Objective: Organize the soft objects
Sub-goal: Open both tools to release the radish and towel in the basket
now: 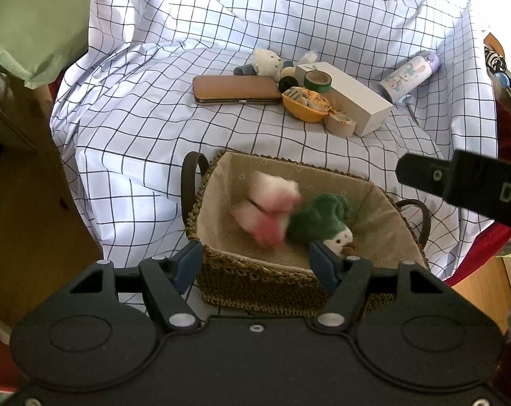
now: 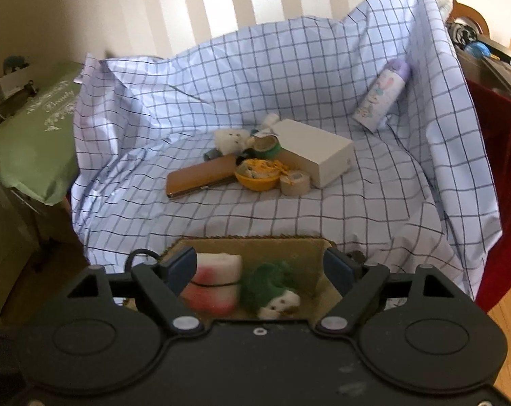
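Note:
A woven basket (image 1: 255, 280) with a beige liner sits at the near edge of the checked cloth; it also shows in the right wrist view (image 2: 255, 247). Inside lie a pink-and-white soft toy (image 1: 269, 206), blurred, and a green-and-white plush (image 1: 319, 220); both show in the right wrist view, the pink toy (image 2: 214, 284) left of the green plush (image 2: 269, 287). A small white plush (image 1: 265, 61) lies among the clutter further back (image 2: 230, 138). My left gripper (image 1: 255, 260) is open and empty above the basket's near rim. My right gripper (image 2: 258, 267) is open and empty over the basket.
On the cloth lie a brown case (image 1: 235, 89), a yellow bowl of bands (image 1: 306, 103), tape rolls (image 1: 318, 81), a white box (image 1: 350, 101) and a printed bottle (image 1: 407, 76). A green cushion (image 1: 28, 23) is at left. The right gripper's black body (image 1: 465, 182) crosses the right side.

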{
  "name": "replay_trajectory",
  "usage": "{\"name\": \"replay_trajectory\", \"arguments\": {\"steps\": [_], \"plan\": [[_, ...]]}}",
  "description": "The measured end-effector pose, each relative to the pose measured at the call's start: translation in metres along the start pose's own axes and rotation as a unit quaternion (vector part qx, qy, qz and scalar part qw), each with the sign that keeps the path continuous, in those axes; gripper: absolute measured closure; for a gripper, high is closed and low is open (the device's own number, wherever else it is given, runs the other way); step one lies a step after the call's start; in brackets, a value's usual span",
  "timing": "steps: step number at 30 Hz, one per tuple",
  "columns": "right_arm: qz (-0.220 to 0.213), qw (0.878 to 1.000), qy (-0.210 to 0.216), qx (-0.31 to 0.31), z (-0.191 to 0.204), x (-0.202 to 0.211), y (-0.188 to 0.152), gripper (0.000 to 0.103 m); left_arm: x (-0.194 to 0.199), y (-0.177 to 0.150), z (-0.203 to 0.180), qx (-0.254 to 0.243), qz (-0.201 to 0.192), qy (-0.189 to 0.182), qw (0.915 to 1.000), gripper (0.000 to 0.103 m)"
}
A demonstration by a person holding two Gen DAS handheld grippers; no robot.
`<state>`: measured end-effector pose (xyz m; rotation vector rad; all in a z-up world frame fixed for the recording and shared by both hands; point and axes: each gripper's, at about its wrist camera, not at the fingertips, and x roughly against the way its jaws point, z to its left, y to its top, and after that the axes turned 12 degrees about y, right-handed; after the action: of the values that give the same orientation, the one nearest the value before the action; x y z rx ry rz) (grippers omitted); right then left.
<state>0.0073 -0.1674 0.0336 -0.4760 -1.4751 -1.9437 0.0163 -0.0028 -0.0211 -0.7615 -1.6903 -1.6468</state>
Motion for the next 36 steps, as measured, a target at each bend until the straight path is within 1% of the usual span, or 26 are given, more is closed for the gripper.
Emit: {"name": "replay_trajectory", "arguments": {"steps": [8,36], "plan": [[0.011,1.000,-0.010,-0.010,-0.005,-0.003,-0.005,0.021,0.000,0.000,-0.001,-0.001,0.000,0.000,1.0000,0.038],[0.034,0.999,-0.016,-0.023,-0.009,-0.013,-0.013,0.020,-0.001,-0.001,-0.002,-0.008,0.003,-0.002,1.0000,0.038]]}}
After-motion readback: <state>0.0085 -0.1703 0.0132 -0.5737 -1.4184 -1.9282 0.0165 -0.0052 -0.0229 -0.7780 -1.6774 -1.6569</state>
